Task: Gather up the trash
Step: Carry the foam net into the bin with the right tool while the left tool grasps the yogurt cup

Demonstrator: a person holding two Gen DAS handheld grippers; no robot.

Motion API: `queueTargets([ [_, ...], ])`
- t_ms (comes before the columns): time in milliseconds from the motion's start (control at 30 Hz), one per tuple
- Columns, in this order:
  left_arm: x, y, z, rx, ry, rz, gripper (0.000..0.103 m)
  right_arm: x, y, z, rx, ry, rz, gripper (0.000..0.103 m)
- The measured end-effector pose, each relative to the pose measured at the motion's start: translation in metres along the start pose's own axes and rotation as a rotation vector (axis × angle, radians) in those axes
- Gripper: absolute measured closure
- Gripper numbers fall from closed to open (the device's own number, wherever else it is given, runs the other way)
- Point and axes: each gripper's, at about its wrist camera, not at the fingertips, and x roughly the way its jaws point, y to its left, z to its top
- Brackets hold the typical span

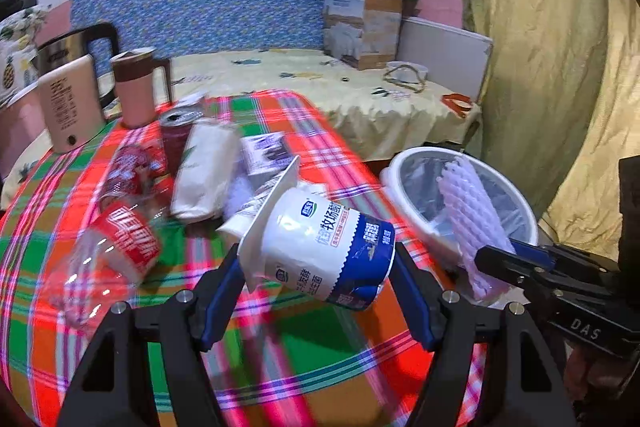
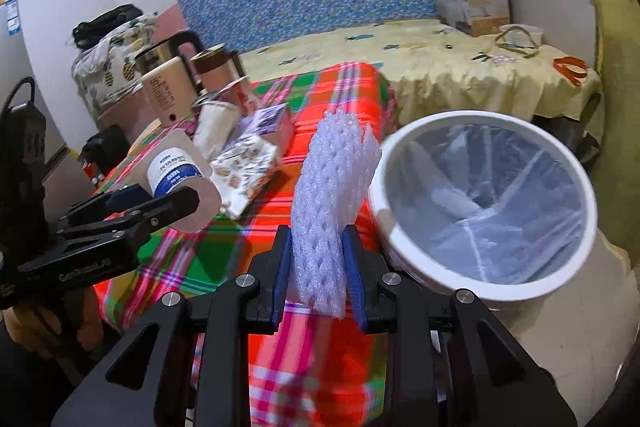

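White foam fruit net sits clamped between the blue pads of the right gripper; jaws closed on its lower part, the net standing upright and rising well above the fingertips. Just right of these jaws, the white bin with a clear liner, its rim beside the net. Whether net and rim touch: cannot tell.

Left gripper holds a yogurt cup, jaws pressing on its two ends: flared rim against the left pad, base against the right pad. Cup lies on its side, white and blue label facing the camera, lifted above the plaid tablecloth.

Ahead of the left jaws, on the cloth: a white can lying down, a red can upright behind it, a small carton, and a crumpled clear bottle with a red label to the left. Further ahead and left: a beige kettle and a pink jug.

Right wrist view shows the left gripper off to the left of the right jaws, cup in its grip. Some motion blur on the cloth.
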Motion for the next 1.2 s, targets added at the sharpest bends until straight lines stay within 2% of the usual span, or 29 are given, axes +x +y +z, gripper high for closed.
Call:
queueTargets([
  [367, 0.038, -0.062, 0.024, 0.098, 0.029, -0.130, 0.030, -0.013, -0.055, 0.003, 0.088, -0.022, -0.128, 0.075],
  [600, 0.061, -0.092, 0.031, 0.147, 0.053, -0.180, 0.030, -0.008, -0.082, 0.004, 0.128, -0.002, -0.182, 0.075],
  [1067, 0.098, -0.121, 0.032, 0.206, 0.119, -0.187, 0.030, 0.000, -0.107, 0.004, 0.143, 0.032, -0.224, 0.073],
  [1200, 0.098, -0.121, 0.032, 0.201, 0.115, -0.192, 0.029, -0.001, -0.110, 0.003, 0.147, 0.027, -0.238, 0.068],
])
